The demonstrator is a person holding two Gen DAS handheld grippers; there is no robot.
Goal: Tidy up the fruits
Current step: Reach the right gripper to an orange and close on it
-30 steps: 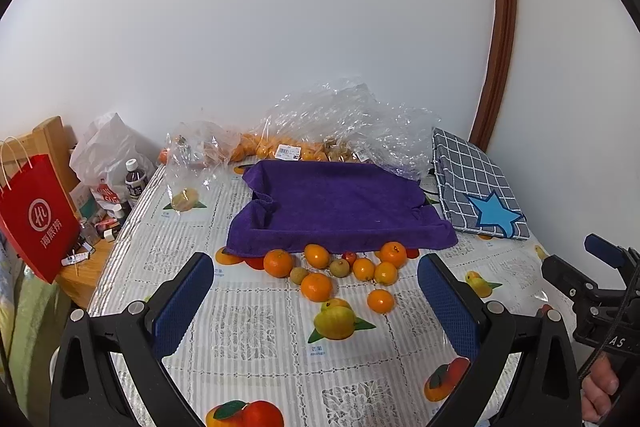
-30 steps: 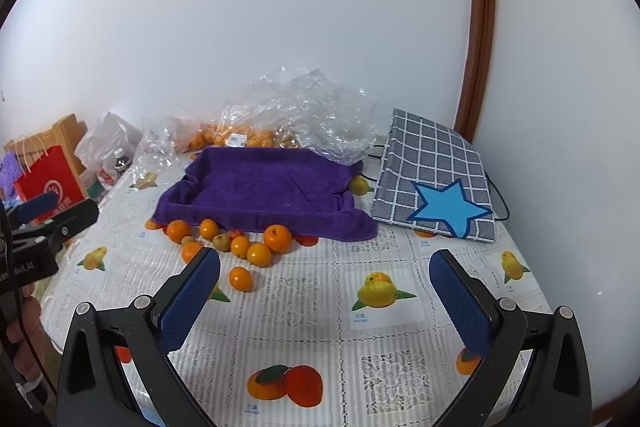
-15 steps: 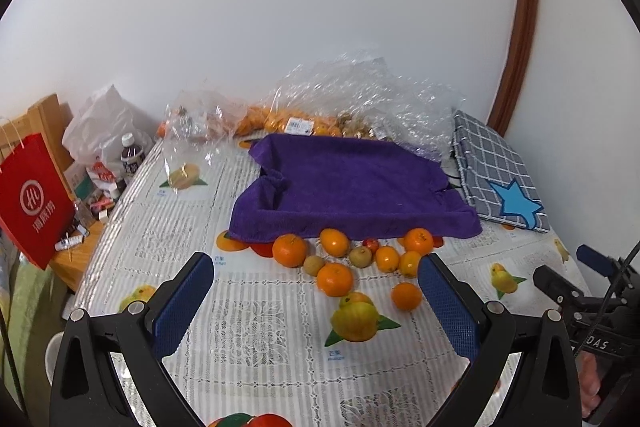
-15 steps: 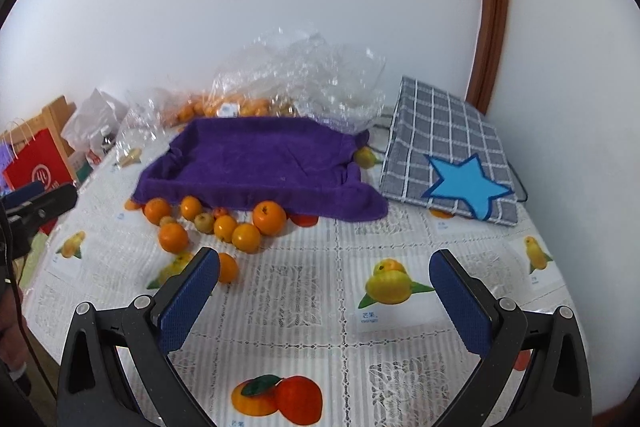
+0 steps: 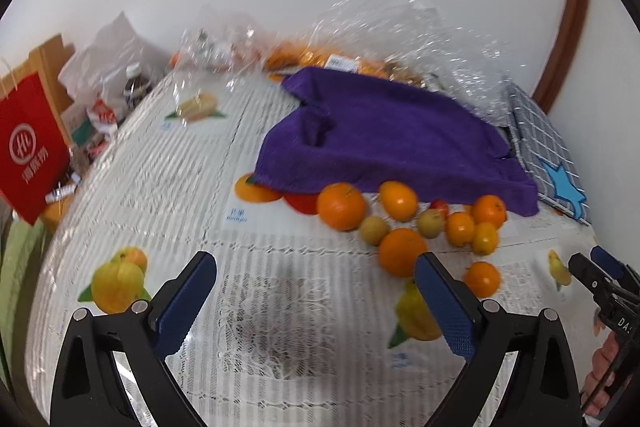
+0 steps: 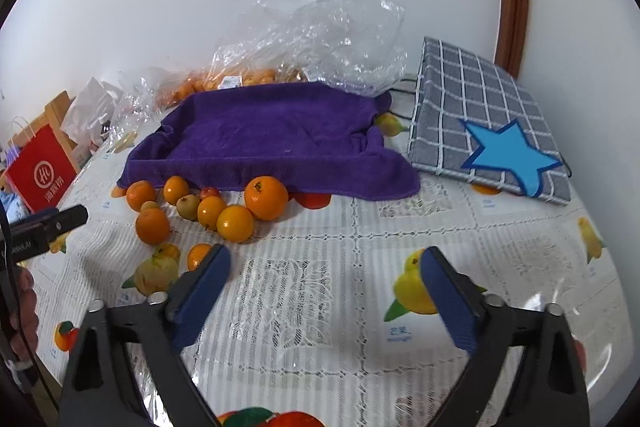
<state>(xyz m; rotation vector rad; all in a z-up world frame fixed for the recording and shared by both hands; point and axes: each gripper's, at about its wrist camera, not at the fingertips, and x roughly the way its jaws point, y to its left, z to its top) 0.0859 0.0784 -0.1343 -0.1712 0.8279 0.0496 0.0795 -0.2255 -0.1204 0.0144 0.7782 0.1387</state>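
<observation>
Several loose oranges (image 5: 341, 206) (image 6: 266, 197) and small greenish fruits (image 5: 374, 230) (image 6: 188, 207) lie in a cluster on the tablecloth before a purple towel (image 5: 384, 135) (image 6: 276, 135). One small orange (image 5: 482, 279) (image 6: 199, 255) sits apart, nearer to me. My left gripper (image 5: 316, 291) hangs open over bare cloth, the cluster just beyond its right finger. My right gripper (image 6: 326, 279) has nothing between its fingers; its jaws are closing. Each gripper's tip shows at the edge of the other's view.
Clear plastic bags (image 6: 312, 35) with more oranges lie behind the towel by the wall. A grey checked bag with a blue star (image 6: 488, 123) rests at the right. A red paper bag (image 5: 30, 147), a bottle and clutter stand off the table's left edge.
Both grippers have sunk toward the table and come closer to the fruit, which now looks larger. The right gripper's fingers stand nearer together than before.
</observation>
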